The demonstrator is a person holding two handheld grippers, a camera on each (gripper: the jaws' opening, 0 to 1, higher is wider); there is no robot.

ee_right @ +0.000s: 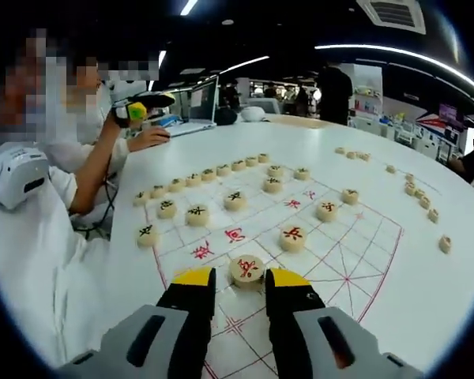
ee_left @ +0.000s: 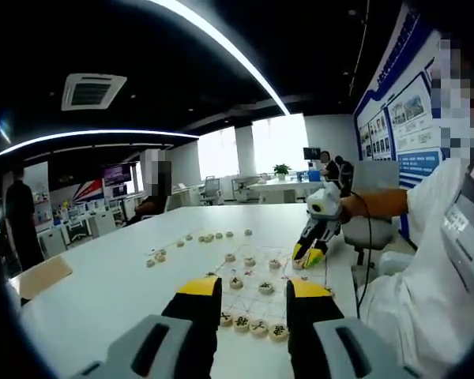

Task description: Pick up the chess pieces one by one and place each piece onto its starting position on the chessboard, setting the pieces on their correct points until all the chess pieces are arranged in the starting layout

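Right tongs (ee_right: 239, 278) are sitting wide around a round wooden red-marked chess piece (ee_right: 246, 269) on the white chessboard (ee_right: 363, 253); left tongs (ee_left: 254, 288) are hanging wide over the white worktop (ee_left: 110, 276).

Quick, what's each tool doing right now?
Left tool: open, holding nothing.
Right tool: open around a red-marked chess piece, not gripping.

One chessboard (ee_right: 363, 260), about thirty round chess pieces (ee_right: 292, 238).
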